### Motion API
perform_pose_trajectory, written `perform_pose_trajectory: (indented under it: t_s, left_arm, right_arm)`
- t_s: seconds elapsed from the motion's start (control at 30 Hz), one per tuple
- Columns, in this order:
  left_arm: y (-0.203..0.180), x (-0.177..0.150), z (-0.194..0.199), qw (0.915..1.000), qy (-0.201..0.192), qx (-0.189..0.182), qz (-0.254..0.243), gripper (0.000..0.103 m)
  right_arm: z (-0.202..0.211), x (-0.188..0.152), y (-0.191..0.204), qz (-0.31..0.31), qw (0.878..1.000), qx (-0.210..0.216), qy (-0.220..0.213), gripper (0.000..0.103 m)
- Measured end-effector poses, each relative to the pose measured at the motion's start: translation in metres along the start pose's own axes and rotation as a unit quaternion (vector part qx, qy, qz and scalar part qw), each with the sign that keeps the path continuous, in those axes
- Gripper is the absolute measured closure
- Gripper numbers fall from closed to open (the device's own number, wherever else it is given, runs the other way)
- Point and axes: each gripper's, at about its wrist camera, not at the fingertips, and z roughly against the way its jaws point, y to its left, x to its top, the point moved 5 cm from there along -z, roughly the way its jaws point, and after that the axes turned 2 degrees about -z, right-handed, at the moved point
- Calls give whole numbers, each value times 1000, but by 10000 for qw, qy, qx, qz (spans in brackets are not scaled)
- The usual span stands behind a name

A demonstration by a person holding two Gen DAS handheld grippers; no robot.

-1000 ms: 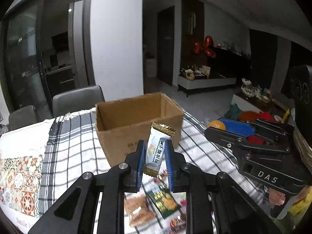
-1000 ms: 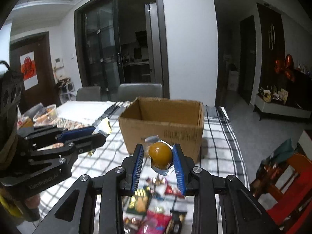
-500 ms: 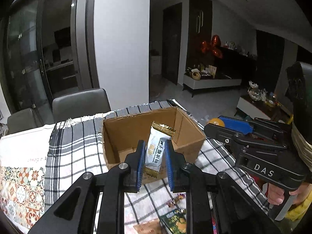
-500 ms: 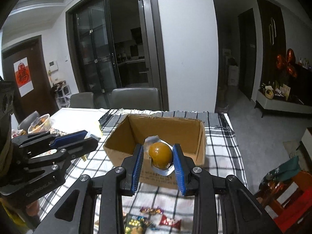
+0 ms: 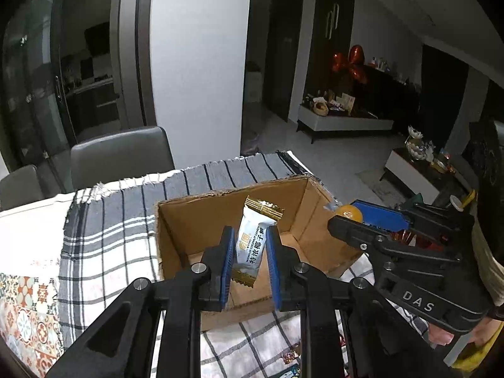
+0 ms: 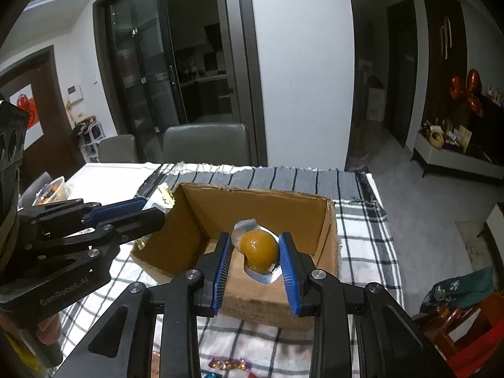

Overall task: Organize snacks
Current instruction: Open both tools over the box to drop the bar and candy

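Dim living-room walls, dark glass doors and grey chairs (image 6: 204,141) are standing behind a surface (image 5: 104,245) that is wearing a black-and-white checked cloth, with a patterned tile mat (image 5: 28,308) lying at its left edge. Sitting on the cloth is an open cardboard box (image 5: 195,220), its bare brown inside facing both cameras. Over its near wall the left claw (image 5: 250,258) is hovering, its blue pads pressing in on a white coconut candy packet (image 5: 253,242) with gold crimped ends, which is standing nearly upright above the box opening. Beside it, the right claw (image 6: 255,252) is reaching over the box's near wall too, gripping an orange jelly cup (image 6: 259,249) by its sides, the foil lid edge curling out behind it. Lying on the cloth in front of the box are a few small wrapped sweets (image 6: 228,363), partly hidden by the claw frames.
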Motion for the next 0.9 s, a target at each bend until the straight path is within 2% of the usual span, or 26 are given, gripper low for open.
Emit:
perform_pose_trajectory:
  t_s: [0.1, 0.13, 0.17, 0.2, 0.23, 0.57, 0.63, 0.8, 0.9]
  left_arm:
    - [3, 1, -6, 10000, 47, 51, 57, 79]
    - [4, 1, -7, 10000, 51, 62, 57, 73]
    - [4, 1, -7, 9999, 59, 34, 83, 63]
    - [5, 0, -6, 9999, 56, 14, 126, 59]
    - [6, 0, -4, 9999, 43, 20, 148, 55]
    - [1, -17, 46, 9983, -274, 513, 43, 41]
    - [-2, -22, 61, 9975, -377, 596, 6, 38]
    - [-8, -41, 92, 9937, -530, 978, -112, 38]
    - [-9, -53, 99, 9948, -431, 921, -8, 36]
  right_arm:
    - [-10, 1, -4, -70, 9999, -17, 86, 70]
    - [-13, 1, -5, -69, 9999, -47, 124, 69]
    - [-15, 1, -6, -80, 9998, -85, 153, 66]
    - [-15, -1, -7, -104, 9998, -88, 152, 56]
    - [-13, -1, -7, -119, 9998, -91, 135, 52]
    - [32, -22, 5, 69, 9996, -167, -201, 52]
    - [43, -27, 10, 100, 9995, -83, -277, 52]
    - [62, -44, 25, 176, 9993, 133, -308, 52]
    - [67, -55, 31, 172, 9992, 232, -265, 52]
